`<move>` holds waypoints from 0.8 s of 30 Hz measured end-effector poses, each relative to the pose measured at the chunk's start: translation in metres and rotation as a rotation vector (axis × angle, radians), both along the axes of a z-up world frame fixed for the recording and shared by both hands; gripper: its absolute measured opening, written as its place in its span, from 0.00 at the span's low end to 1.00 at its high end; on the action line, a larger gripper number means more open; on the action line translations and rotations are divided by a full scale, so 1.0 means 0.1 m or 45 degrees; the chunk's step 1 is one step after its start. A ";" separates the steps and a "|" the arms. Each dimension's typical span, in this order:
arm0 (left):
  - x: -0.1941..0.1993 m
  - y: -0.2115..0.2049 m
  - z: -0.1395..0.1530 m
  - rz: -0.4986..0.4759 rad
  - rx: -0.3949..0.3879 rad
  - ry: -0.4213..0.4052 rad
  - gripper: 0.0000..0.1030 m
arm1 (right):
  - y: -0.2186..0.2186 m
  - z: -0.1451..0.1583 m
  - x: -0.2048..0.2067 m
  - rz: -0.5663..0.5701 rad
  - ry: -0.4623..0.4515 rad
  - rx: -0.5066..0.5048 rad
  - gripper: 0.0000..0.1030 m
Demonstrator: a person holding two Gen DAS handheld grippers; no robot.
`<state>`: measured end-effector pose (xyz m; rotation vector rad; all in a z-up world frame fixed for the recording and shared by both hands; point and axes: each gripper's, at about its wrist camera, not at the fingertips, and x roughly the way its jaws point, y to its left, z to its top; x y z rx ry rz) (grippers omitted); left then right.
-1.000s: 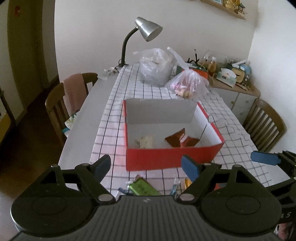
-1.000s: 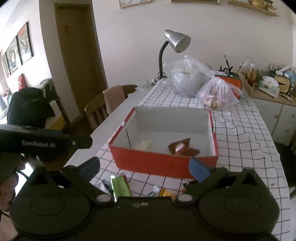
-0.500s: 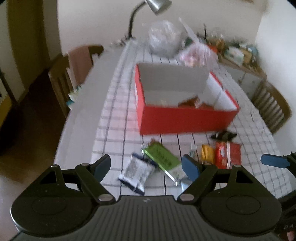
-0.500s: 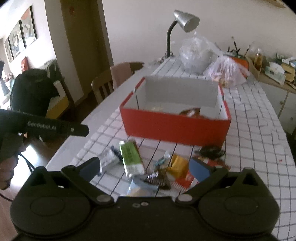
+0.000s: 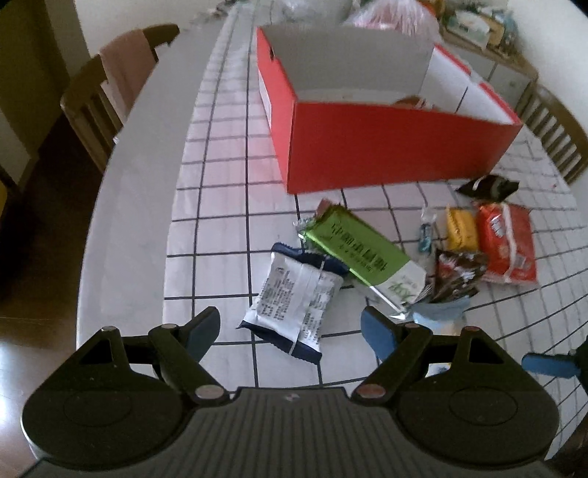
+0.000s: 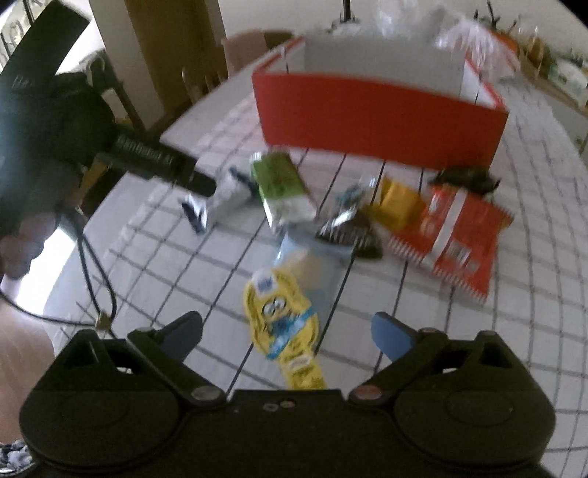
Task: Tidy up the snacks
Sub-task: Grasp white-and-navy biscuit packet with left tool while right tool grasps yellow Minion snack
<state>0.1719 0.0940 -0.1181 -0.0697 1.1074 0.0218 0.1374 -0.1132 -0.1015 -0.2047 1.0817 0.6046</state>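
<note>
A red box (image 5: 386,143) with a white inside stands on the checked tablecloth, also in the right wrist view (image 6: 378,121). Loose snacks lie before it: a white and navy packet (image 5: 297,298), a green bar (image 5: 362,253), a yellow packet (image 5: 461,228), a red packet (image 5: 509,242), a dark packet (image 5: 487,187), a brown one (image 5: 457,275). My left gripper (image 5: 290,331) is open, just above the white packet. My right gripper (image 6: 286,332) is open over a yellow and light-blue packet (image 6: 283,312). The red packet (image 6: 455,235) lies to its right.
Wooden chairs stand at the table's left (image 5: 110,84) and right (image 5: 555,121). Plastic bags (image 5: 389,14) sit behind the box. The left gripper's body (image 6: 154,161) and a cable (image 6: 92,279) cross the right view's left side. The tablecloth's left edge leaves bare table (image 5: 139,206).
Both grippers have tilted down and come lower toward the loose snacks in front of the box. The box now sits higher in both views. Both stay open.
</note>
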 end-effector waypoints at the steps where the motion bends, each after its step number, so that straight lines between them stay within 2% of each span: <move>1: 0.04 0.00 -0.05 -0.008 0.013 0.019 0.81 | 0.02 -0.04 -0.01 0.003 0.011 -0.014 0.93; 10: 0.31 0.04 -0.25 -0.004 0.030 0.090 0.81 | 0.12 -0.16 0.03 0.016 0.035 -0.067 0.85; 18: 0.43 0.08 -0.37 0.021 0.008 0.139 0.81 | 0.22 -0.28 0.13 0.057 0.061 -0.134 0.74; 22: 0.46 0.05 -0.39 0.018 0.019 0.155 0.81 | 0.26 -0.33 0.14 0.087 0.075 -0.171 0.73; 24: 0.46 0.05 -0.40 0.021 0.013 0.160 0.76 | 0.28 -0.33 0.14 0.100 0.071 -0.186 0.71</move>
